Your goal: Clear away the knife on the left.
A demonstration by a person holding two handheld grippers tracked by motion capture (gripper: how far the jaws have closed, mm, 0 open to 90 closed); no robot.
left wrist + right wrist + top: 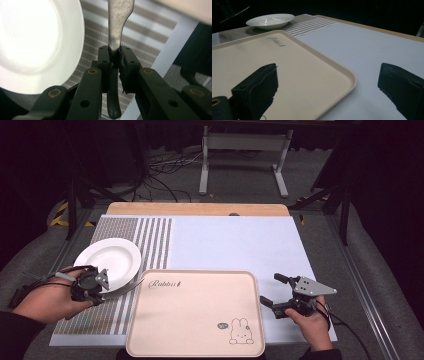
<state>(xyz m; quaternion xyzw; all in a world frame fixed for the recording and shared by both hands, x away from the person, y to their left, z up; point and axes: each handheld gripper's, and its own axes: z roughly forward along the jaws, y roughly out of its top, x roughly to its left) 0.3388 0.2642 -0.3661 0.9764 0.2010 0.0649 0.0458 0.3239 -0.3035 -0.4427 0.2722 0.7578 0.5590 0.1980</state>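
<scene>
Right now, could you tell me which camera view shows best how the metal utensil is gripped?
The left gripper view: the left hand-held gripper is shut on the metal utensil, its handle between the jaws. The high view shows it small, beside the white plate.

At lower left of the high view the left tool (pixel 102 287) is clamped tight, while at lower right the right tool (pixel 270 290) gapes wide, each hand-held.
</scene>
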